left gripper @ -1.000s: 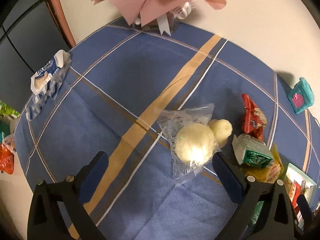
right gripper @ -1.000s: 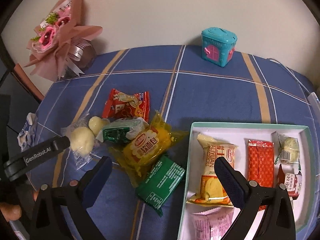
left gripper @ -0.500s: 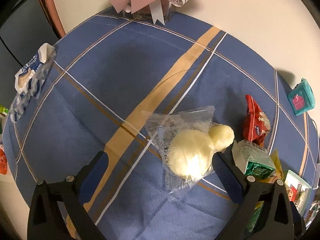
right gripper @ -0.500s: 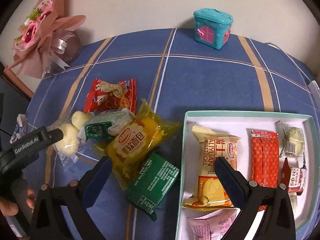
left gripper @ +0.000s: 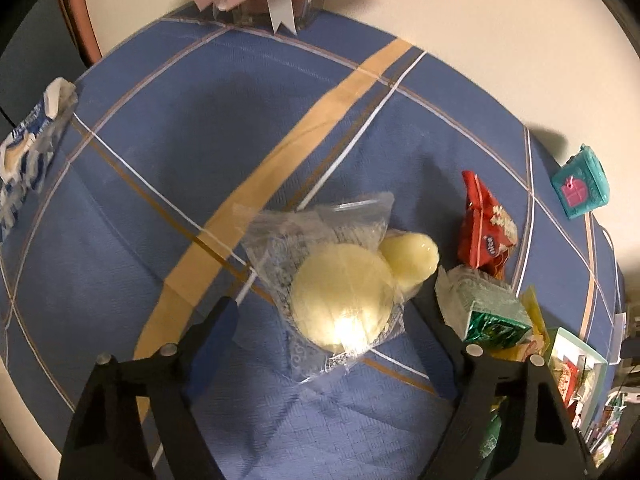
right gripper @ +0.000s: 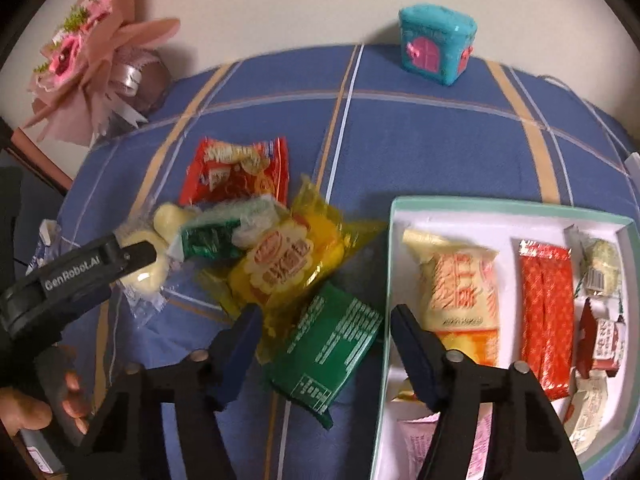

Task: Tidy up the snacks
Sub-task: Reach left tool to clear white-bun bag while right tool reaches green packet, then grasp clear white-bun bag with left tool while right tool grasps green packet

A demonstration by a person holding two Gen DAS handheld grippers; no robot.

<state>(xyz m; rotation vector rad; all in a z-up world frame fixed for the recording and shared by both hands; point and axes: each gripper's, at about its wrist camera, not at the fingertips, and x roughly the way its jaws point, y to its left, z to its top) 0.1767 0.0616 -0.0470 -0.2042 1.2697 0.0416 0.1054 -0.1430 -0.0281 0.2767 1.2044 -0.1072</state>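
Observation:
A pale yellow round snack in a clear wrapper [left gripper: 340,304] lies on the blue checked cloth, with a smaller yellow ball [left gripper: 412,258] beside it. My left gripper [left gripper: 326,308] hangs over it, jaws closing, with the snack between them and the pads still clear of it. In the right wrist view a dark green packet [right gripper: 328,344] lies between the fingers of my right gripper [right gripper: 325,316]. Its jaws are closing too, just short of the packet's sides. To the right, the white tray [right gripper: 512,204] holds several wrapped snacks.
A red packet [right gripper: 236,172], a yellow packet [right gripper: 288,260] and a small green-and-white packet [right gripper: 216,236] are piled between the two grippers. A teal toy house [right gripper: 438,46] and a pink bouquet [right gripper: 92,52] stand at the back. A blue-white wrapper [left gripper: 28,148] lies at the left edge.
Both grippers have sunk closer to the cloth and tilted further down. Each pair of jaws has narrowed around the snack below it.

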